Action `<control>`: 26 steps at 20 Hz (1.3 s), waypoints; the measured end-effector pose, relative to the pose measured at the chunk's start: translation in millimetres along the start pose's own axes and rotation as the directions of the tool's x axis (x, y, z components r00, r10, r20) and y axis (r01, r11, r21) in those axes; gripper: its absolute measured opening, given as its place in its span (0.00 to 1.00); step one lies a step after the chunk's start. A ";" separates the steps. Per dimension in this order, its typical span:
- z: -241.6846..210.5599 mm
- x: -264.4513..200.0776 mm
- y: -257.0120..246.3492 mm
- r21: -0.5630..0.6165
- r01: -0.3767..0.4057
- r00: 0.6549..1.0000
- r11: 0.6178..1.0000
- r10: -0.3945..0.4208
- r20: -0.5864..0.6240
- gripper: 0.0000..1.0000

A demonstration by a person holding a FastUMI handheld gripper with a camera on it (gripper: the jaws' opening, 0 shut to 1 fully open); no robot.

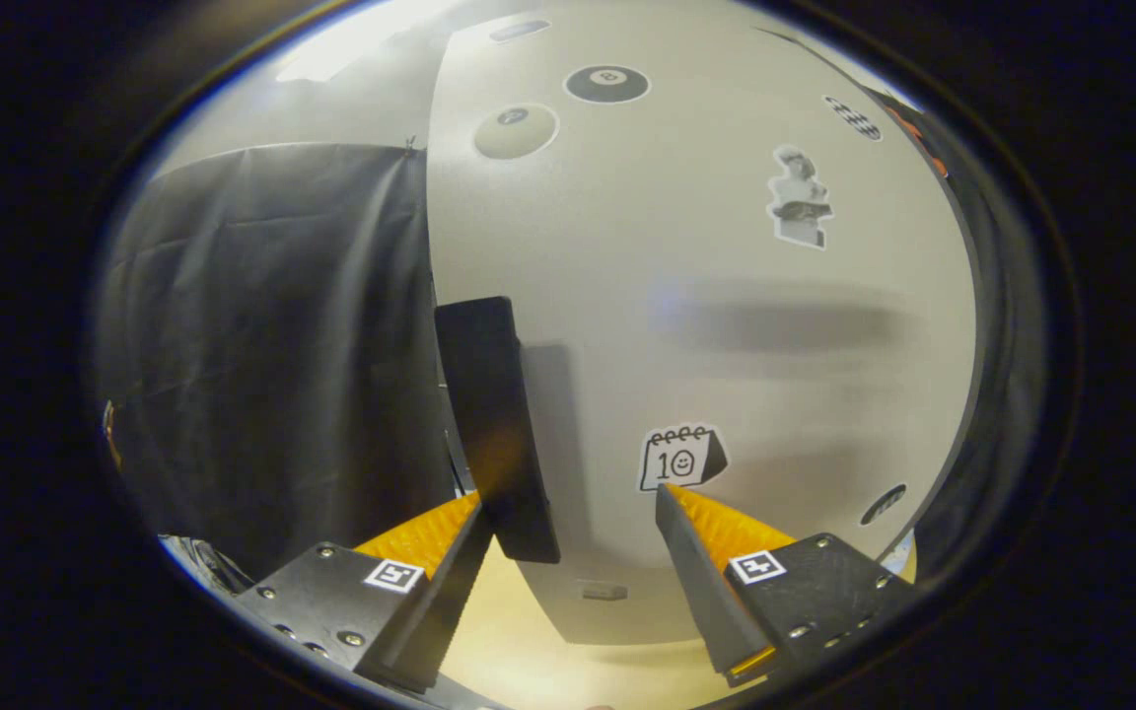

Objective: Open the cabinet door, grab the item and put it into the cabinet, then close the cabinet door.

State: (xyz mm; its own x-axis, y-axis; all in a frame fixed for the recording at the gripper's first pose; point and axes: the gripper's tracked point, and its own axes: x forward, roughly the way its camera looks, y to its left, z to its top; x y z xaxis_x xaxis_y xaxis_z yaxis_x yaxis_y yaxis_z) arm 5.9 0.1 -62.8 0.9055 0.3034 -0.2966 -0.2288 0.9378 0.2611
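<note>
The white cabinet door (726,325) stands close in front of me, with several stickers on it. A black upright handle (494,424) is fixed along its left edge. My gripper (569,493) is open, its fingers spread wide. The handle's lower part lies between them, right against the left fingertip (455,518). The right fingertip (686,513) sits just under a calendar sticker (681,457) on the door, well apart from the handle. I cannot tell whether the door is ajar.
The black booth cloth (272,345) hangs to the left of the door's edge. A pale wooden surface (519,651) runs under the door's lower edge and beneath my fingers.
</note>
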 end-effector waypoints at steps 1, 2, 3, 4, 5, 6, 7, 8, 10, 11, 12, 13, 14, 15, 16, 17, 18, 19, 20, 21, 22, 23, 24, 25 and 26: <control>0.4 1.3 0.2 0.002 -0.002 1.000 1.000 0.002 0.001 0.97; 0.3 1.0 0.1 0.004 -0.004 1.000 1.000 0.004 0.001 0.97; 0.3 1.4 0.4 0.003 -0.005 1.000 1.000 0.005 0.000 0.97; 0.2 1.4 0.6 0.001 -0.006 1.000 1.000 0.006 0.001 0.97; 0.6 2.6 0.6 -0.004 -0.005 1.000 1.000 0.005 0.000 0.97; 0.0 3.2 0.9 -0.009 -0.003 1.000 1.000 0.003 0.001 0.97; -0.1 4.9 0.8 -0.013 0.000 1.000 1.000 0.000 0.001 0.97; -0.1 6.3 0.2 -0.019 0.003 1.000 1.000 -0.003 0.003 0.97; -0.2 8.7 -0.4 -0.037 0.016 1.000 0.999 -0.016 0.003 0.97; -0.6 10.6 -1.3 -0.050 0.024 1.000 0.998 -0.024 0.001 0.97; -1.1 8.5 1.1 -0.062 0.032 0.999 0.998 -0.031 0.004 0.97; -1.6 8.2 1.2 -0.076 0.039 0.999 0.996 -0.039 0.003 0.97; -2.0 8.7 1.6 -0.088 0.046 0.999 0.995 -0.045 0.004 0.97; -2.1 9.2 1.3 -0.099 0.051 0.999 0.994 -0.051 0.002 0.97; -2.8 9.1 1.7 -0.108 0.054 0.999 0.993 -0.054 0.000 0.97; -2.5 9.6 1.7 -0.112 0.056 0.998 0.992 -0.056 0.000 0.97; -3.2 9.5 1.5 -0.116 0.055 0.998 0.992 -0.055 0.000 0.97; -2.7 10.6 -0.4 -0.122 0.061 0.998 0.991 -0.062 0.002 0.97; -2.9 10.0 -0.5 -0.122 0.058 0.998 0.991 -0.058 0.000 0.96; -2.4 10.8 -0.2 -0.120 0.057 0.998 0.991 -0.057 0.003 0.96; -2.8 10.6 -0.2 -0.120 0.056 0.998 0.991 -0.056 0.004 0.95; -2.7 11.2 -0.3 -0.125 0.057 0.998 0.991 -0.056 0.006 0.95; -2.7 10.7 -0.3 -0.131 0.058 0.998 0.990 -0.057 0.011 0.94; -3.1 10.6 -0.5 -0.136 0.062 0.998 0.989 -0.061 0.011 0.94; -2.8 9.3 1.1 -0.143 0.062 0.998 0.988 -0.060 0.017 0.94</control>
State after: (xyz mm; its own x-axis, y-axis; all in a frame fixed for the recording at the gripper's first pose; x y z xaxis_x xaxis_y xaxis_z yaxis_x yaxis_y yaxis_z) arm 13.0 4.5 -67.8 0.9235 0.2439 -0.2961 -0.2212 0.9692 0.1083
